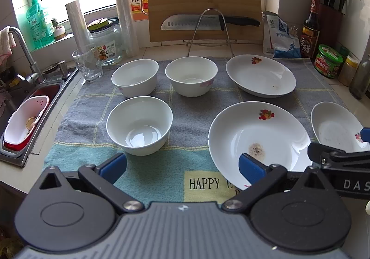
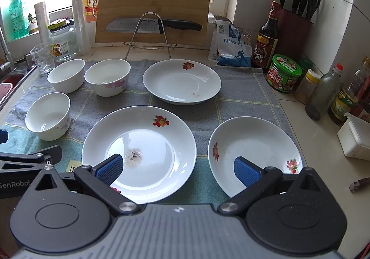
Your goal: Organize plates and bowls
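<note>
Six white pieces are spread on the towel [image 2: 242,101], none stacked yet. The big plate [image 2: 138,152], dead centre at 6 o'clock, has a dried speckled smear in its well. A second plate [image 2: 181,82] sits at 12 o'clock from it, and a shallow flowered dish [image 2: 254,152] lies just beside it at 3 o'clock. Three bowls are apart from one another on the left: near bowl [image 1: 139,125] at 9 o'clock of the big plate, far-left bowl [image 1: 134,77] and flowered bowl [image 1: 191,75] at 10 and 11.

This looks like glazed ceramic: stiff, smooth, likely slippery, and it will chip if knocked rim to rim. The plates are the heavier load, so I'd pinch the raised rim at the near edge, where it lifts off the cloth, one pad inside and one under. For the bowls, take the wall at the lip.

Left tool [image 1: 182,167] is spread wide and empty, low over the towel between near bowl and big plate. Right tool [image 2: 178,170] is also gaping, holding nothing, straddling the gap between big plate and dish.

Beyond, the tabletop [image 2: 323,166] carries a cutting board [image 2: 153,4] with a knife [image 2: 152,25] at 12 o'clock, with bottles at 2.
</note>
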